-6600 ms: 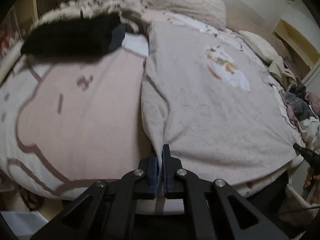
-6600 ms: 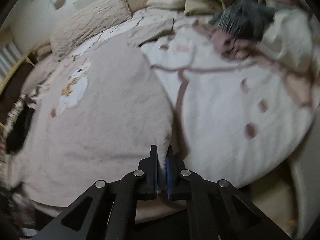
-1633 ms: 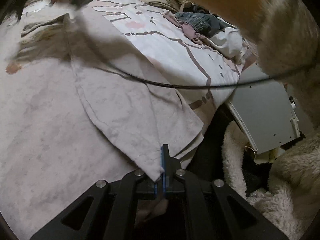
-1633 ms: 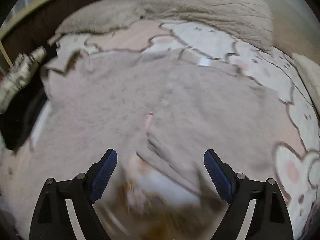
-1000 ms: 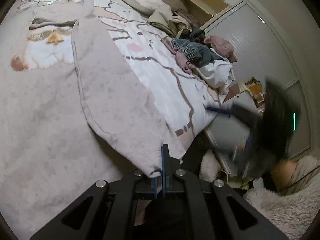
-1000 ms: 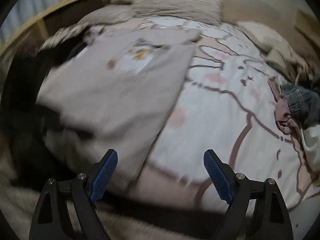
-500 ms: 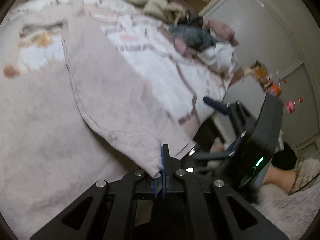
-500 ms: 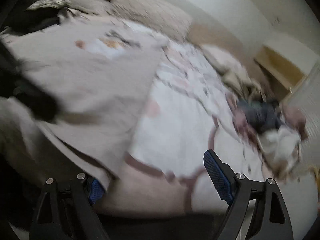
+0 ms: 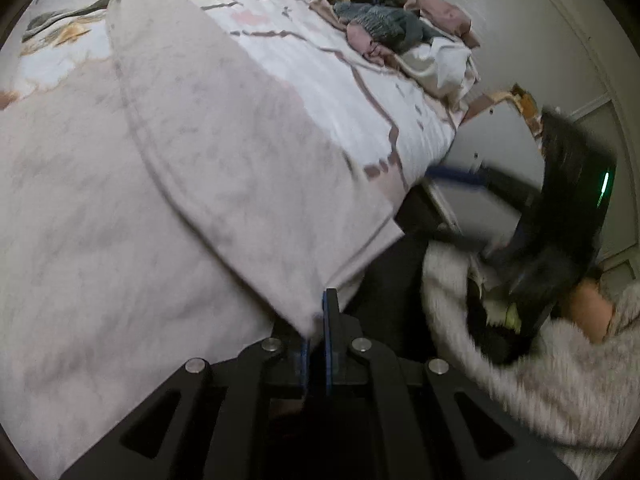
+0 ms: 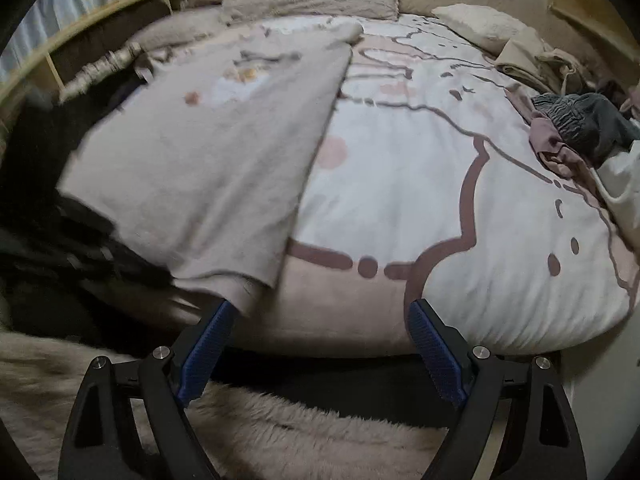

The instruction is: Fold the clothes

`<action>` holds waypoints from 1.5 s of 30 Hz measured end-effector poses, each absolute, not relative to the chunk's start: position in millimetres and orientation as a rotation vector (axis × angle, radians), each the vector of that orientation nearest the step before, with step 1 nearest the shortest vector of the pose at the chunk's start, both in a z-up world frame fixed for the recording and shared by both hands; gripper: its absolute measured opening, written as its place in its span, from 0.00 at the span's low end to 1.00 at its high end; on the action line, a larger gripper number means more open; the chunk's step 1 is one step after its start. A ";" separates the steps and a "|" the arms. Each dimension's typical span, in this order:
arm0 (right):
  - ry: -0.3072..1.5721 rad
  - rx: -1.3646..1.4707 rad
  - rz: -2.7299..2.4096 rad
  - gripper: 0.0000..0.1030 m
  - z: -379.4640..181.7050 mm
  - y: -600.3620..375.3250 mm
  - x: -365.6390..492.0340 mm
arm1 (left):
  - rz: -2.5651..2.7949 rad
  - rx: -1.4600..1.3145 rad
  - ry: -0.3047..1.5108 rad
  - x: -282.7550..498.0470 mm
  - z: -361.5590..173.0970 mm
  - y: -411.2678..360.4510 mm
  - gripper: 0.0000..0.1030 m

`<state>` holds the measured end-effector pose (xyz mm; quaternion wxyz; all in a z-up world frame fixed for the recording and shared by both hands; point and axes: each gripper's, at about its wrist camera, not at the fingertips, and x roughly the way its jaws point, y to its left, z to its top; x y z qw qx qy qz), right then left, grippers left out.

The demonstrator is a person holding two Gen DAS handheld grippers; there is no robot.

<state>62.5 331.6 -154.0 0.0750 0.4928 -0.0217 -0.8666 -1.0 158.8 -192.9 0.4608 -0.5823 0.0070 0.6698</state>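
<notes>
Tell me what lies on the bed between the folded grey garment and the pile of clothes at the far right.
Only bare bedspread, white with pink-brown cartoon outlines, lies between the grey garment and the clothes pile; the right wrist view shows it best.

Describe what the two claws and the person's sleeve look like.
Both claws are matte black with triangular cut-outs and silver screws. The right claw has ribbed blue pads; the left claw shows thin blue pad edges. Seen from the left wrist, the right claw's body carries a green light. The sleeve is fluffy cream fleece.

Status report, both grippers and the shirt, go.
Left gripper shut on shirt corner. Right gripper open, empty, near bed edge. Nothing in the way.
</notes>
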 end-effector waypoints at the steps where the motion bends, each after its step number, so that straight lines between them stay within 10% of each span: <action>1: -0.116 1.447 -2.610 0.86 -144.9 335.5 58.1 | 1.660 -1.435 0.030 -0.7 -189.2 150.6 0.03; 3: -0.230 1.369 -2.627 0.86 -128.2 341.7 42.0 | 1.702 -1.431 0.044 -7.0 -177.6 134.0 0.13; 5: -0.309 1.316 -2.624 0.84 -118.7 341.8 17.2 | 1.788 -1.401 0.059 -23.3 -158.7 116.8 0.47; 6: -0.333 1.298 -2.609 0.65 -117.1 340.4 2.9 | 1.849 -1.372 0.062 -34.6 -146.9 108.7 0.52; 9: -0.364 1.330 -2.533 0.24 -132.1 324.5 -39.6 | 1.995 -1.312 0.018 -80.1 -115.0 86.1 0.53; 16: -0.286 1.468 -2.212 0.22 -189.7 280.4 -53.8 | 2.195 -1.246 -0.061 -205.4 -80.5 71.2 0.63; 34: -0.490 1.470 -2.082 0.22 -221.3 290.7 -53.8 | 2.365 -1.498 -0.127 -478.7 -200.3 90.0 0.59; 38: -0.507 1.471 -2.064 0.22 -224.9 293.0 -55.6 | 2.329 -1.443 -0.148 -475.8 -194.3 98.8 0.08; 45: -0.501 1.466 -2.060 0.22 -225.0 297.3 -53.7 | 2.445 -1.261 -0.242 -457.3 -150.7 77.1 0.06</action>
